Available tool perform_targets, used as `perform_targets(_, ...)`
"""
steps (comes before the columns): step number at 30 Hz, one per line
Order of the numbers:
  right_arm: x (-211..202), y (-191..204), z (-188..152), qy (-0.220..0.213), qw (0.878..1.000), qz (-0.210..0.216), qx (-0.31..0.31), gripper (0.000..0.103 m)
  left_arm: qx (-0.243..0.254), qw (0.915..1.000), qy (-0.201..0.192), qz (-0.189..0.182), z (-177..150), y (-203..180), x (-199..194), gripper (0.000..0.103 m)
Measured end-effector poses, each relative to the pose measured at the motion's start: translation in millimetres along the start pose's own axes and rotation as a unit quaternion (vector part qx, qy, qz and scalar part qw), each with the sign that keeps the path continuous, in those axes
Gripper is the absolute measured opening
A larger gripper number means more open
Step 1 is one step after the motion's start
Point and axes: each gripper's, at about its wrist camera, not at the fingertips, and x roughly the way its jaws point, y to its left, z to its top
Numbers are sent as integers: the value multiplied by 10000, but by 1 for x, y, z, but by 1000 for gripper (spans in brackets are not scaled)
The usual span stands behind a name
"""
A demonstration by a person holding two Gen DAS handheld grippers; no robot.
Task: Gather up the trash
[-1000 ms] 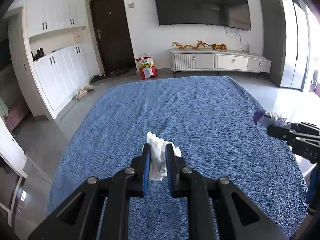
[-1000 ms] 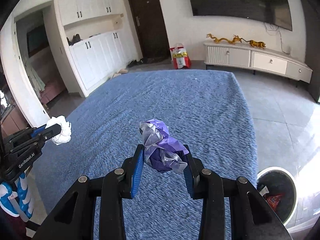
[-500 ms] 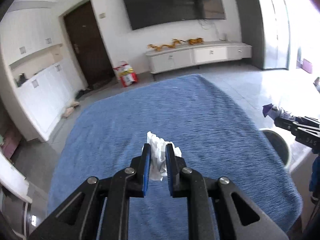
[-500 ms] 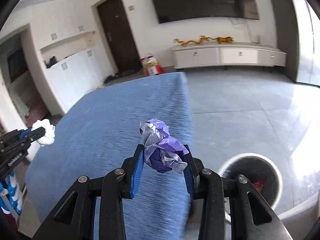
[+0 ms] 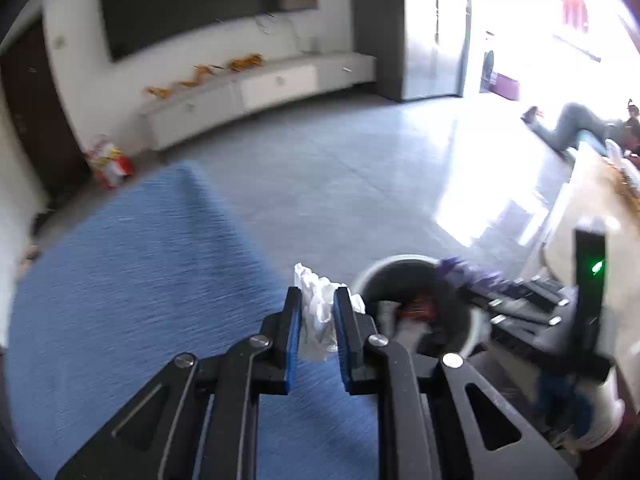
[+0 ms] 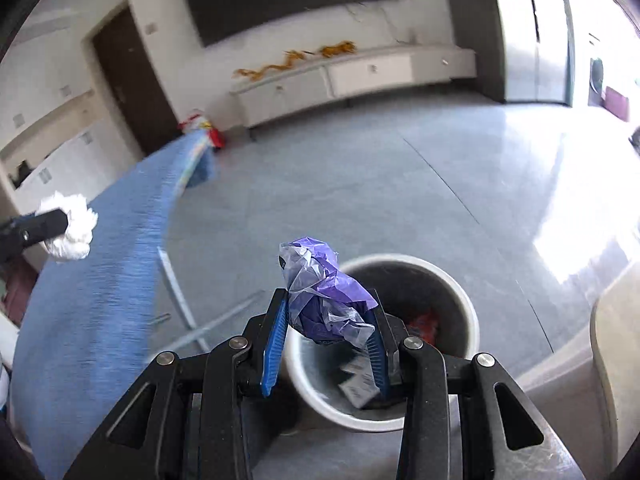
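Observation:
My left gripper [image 5: 316,304] is shut on a crumpled white tissue [image 5: 318,316], held over the right edge of the blue-covered table [image 5: 132,288]. It also shows at the left of the right wrist view as a white wad [image 6: 70,230]. My right gripper [image 6: 328,320] is shut on a crumpled purple plastic wrapper [image 6: 326,300] and holds it above the near rim of a round white trash bin [image 6: 468,308] on the floor. The bin [image 5: 384,268] holds red and white scraps and lies just right of my left gripper.
Grey tiled floor [image 6: 360,184] spreads beyond the bin. A white TV cabinet [image 6: 352,76] stands under a wall-mounted TV, with a red bag [image 5: 110,162] near a dark door. A beige counter edge [image 6: 616,344] is at the right.
Both grippers swung right, off the blue table toward the bin. The right gripper with the purple wrapper now hangs over the bin rim; the left with the tissue has reached the table's right edge.

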Motion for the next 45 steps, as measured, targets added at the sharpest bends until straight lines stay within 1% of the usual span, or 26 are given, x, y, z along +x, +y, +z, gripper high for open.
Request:
perform_targets(3,20,-13,1,160,9998,-79,82,37,-59,9992,212,-345,12,-18,36,17)
perform_targets(6,39,-21,2,273,9994,-154,137,38,-216,9972,355,-619,20,-27,63,23)
perform_targets(8,48,-24,0,327,9991,-211,182,38,-334,9959,381,-748,25,-28,76,42)
perform_targets(9,52,-26,-1,354,9989,-251,203,39,-412,9953,373,-794,27,-28,81,47)
perform_targets(10,56,-28,-2,382,9986,-294,222,44,-494,9945,362,-850,28,-27,84,53)
perform_targets(12,58,-30,-9,417,9981,-360,266,50,-611,9929,375,-949,32,-25,91,55)
perform_targets(13,59,-32,-13,431,9979,-381,292,51,-639,9925,385,-973,33,-24,93,56)
perform_targets(17,58,-35,-19,472,9974,-425,354,52,-718,9914,396,-1022,33,-24,92,56)
perform_targets(20,50,-32,-20,447,9974,-456,329,53,-692,9926,304,-955,31,-20,79,56)
perform_targets(24,32,-21,-9,275,9982,-497,197,53,-591,9967,25,-549,30,-16,51,56)
perform_targets(25,24,-15,-5,200,9985,-496,126,54,-548,9979,-93,-338,29,-13,39,56)
perform_targets(27,12,-3,2,62,9988,-477,0,55,-503,9983,-295,40,27,-9,20,60)
perform_targets(28,4,4,6,-7,9989,-455,-59,57,-485,9977,-407,253,26,-5,10,64)
perform_targets(30,-13,22,14,-185,9990,-366,-190,59,-495,9952,-586,605,21,3,-8,67)
perform_targets(31,-19,28,16,-244,9989,-327,-236,62,-518,9929,-688,816,17,9,-20,68)
perform_targets(33,-35,48,22,-404,9982,-201,-383,64,-570,9891,-772,1113,13,19,-35,68)
perform_targets(36,-57,74,28,-600,9966,-2,-560,66,-758,9804,-939,1556,0,41,-64,68)
perform_targets(39,-75,107,33,-789,9935,238,-782,68,-972,9717,-1070,1870,-12,63,-91,68)
perform_targets(41,-87,132,35,-902,9903,421,-971,71,-1093,9652,-1152,2078,-22,76,-109,69)
perform_targets(42,-91,143,35,-949,9888,491,-1040,74,-1152,9620,-1185,2172,-27,81,-117,69)
perform_targets(45,-104,174,34,-1090,9830,759,-1272,76,-1382,9510,-1327,2427,-44,102,-145,76)
